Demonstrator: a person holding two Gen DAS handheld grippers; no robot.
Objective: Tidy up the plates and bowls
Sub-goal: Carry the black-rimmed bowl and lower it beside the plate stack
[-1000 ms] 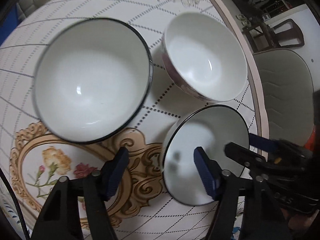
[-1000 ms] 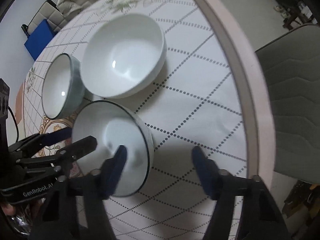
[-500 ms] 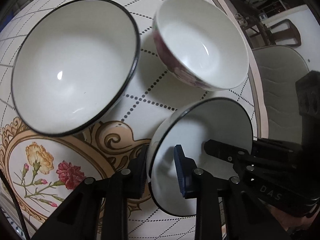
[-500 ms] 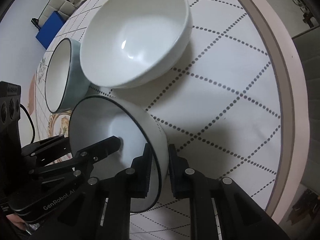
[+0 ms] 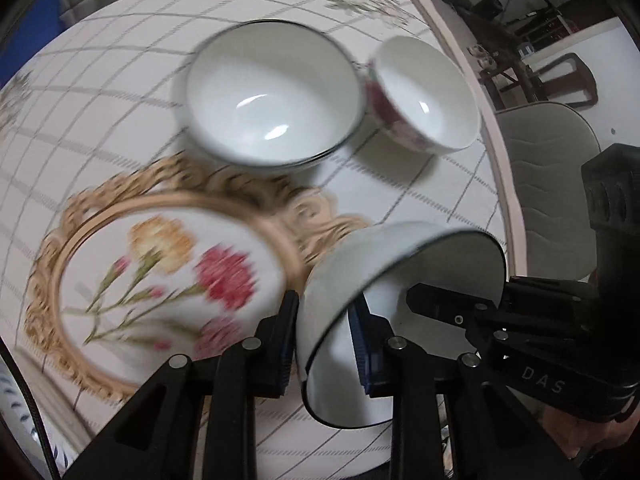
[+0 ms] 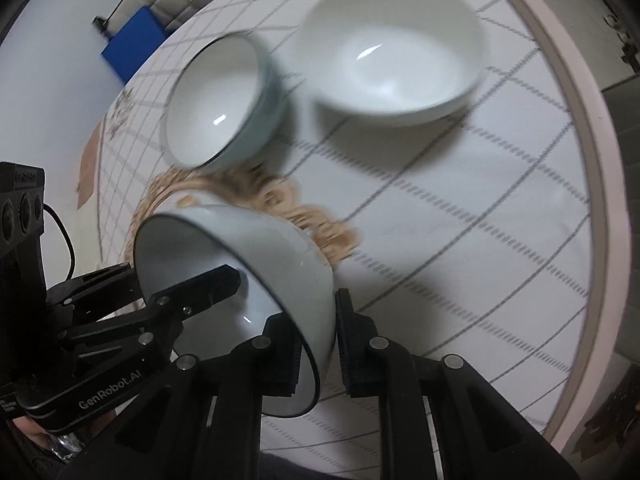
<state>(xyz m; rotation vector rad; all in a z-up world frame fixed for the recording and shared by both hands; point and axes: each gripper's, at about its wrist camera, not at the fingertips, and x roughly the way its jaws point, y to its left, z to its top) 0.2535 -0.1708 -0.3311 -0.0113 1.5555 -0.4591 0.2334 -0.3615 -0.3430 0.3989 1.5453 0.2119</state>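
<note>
A small white bowl with a dark rim (image 5: 384,264) (image 6: 256,248) hangs tilted above the table, held from both sides. My left gripper (image 5: 324,340) is shut on its near rim, one finger inside and one outside. My right gripper (image 6: 318,340) is shut on the opposite rim the same way. Farther back on the table stand a larger dark-rimmed bowl (image 5: 272,96) (image 6: 220,104) and a white bowl with a red flower pattern outside (image 5: 424,96) (image 6: 396,48), close beside each other.
The round table (image 6: 592,184) has a checked cloth with a gold-framed flower medallion (image 5: 160,280) near me. A grey chair (image 5: 548,148) stands past the table's right edge. A blue box (image 6: 134,44) sits beyond the far edge.
Both grippers closed on the small bowl's rim, then lifted and tilted it. The two other bowls have shifted farther away in both views.
</note>
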